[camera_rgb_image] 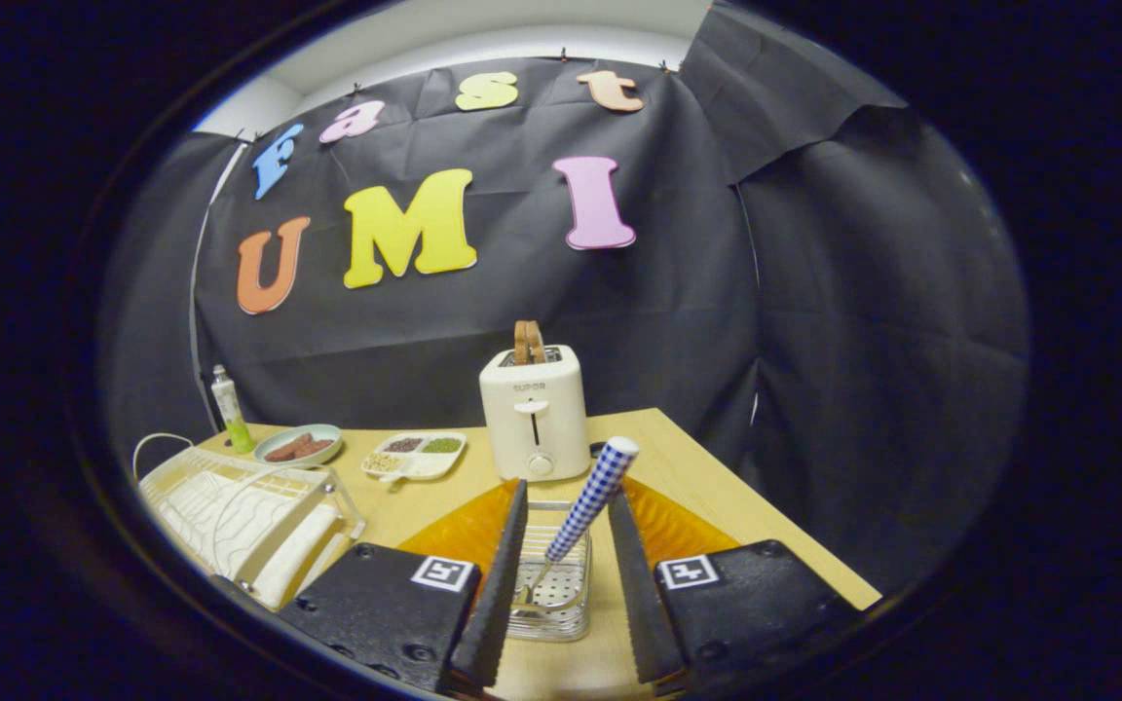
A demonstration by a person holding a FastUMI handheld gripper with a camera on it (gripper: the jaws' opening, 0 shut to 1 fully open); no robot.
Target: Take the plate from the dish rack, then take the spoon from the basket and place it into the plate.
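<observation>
Tabletop (688, 458), lower half of frame: toaster (534, 414) with bread at centre; divided dish (415, 455) and small bowl (299, 445) to its left; bottle (229, 409) far left; dish rack (240, 516) at lower left. Tongs (566, 574) level, pointing forward, fingers spread and gripping nothing. Between them, wire basket (551, 584) on an orange mat (464, 531). Spoon (585, 506) stands in basket, checked handle tilted up-right toward the toaster.

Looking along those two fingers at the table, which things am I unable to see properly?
- Orange translucent plate: in the gripper view, the open gripper and wire mesh basket cover its middle.
- Checked-handled spoon: its bowl is blurred behind the basket's mesh.
- White wire dish rack: its near end is cut off.
- Divided white dish: fillings too small to name.
</observation>
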